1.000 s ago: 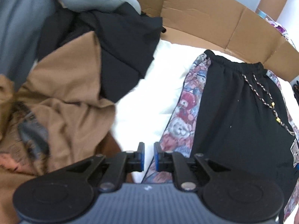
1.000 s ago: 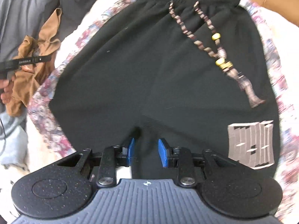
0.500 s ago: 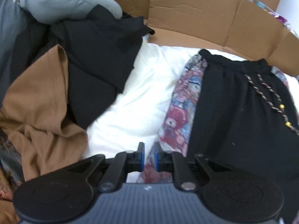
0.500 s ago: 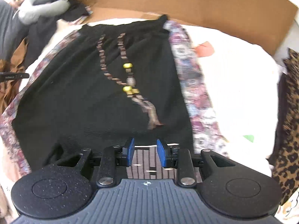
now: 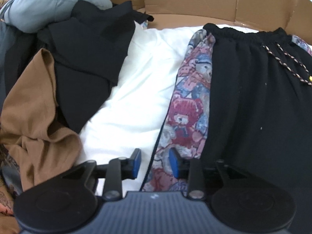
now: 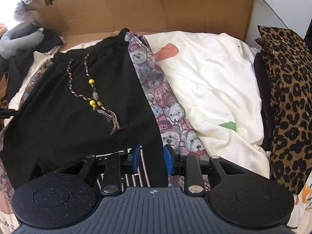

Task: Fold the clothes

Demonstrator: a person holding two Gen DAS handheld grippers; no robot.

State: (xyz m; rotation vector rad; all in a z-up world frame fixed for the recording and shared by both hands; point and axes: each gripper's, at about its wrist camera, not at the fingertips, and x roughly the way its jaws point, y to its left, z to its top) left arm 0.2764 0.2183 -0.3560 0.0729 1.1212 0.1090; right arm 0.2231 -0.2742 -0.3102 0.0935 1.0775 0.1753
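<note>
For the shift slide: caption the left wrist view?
Left gripper, jaws opening, straddles the bear-print edge of the black shorts.

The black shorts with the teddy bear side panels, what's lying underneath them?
The black shorts lie flat on a white sheet, which shows on both sides, beyond each teddy bear panel. Whatever lies directly beneath the shorts is covered by their fabric and cannot be seen.

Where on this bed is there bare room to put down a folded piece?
Bare white sheet lies between the black shorts and the leopard-print cloth, and a narrower strip between shorts and clothes heap. The heap's side is crowded.
</note>
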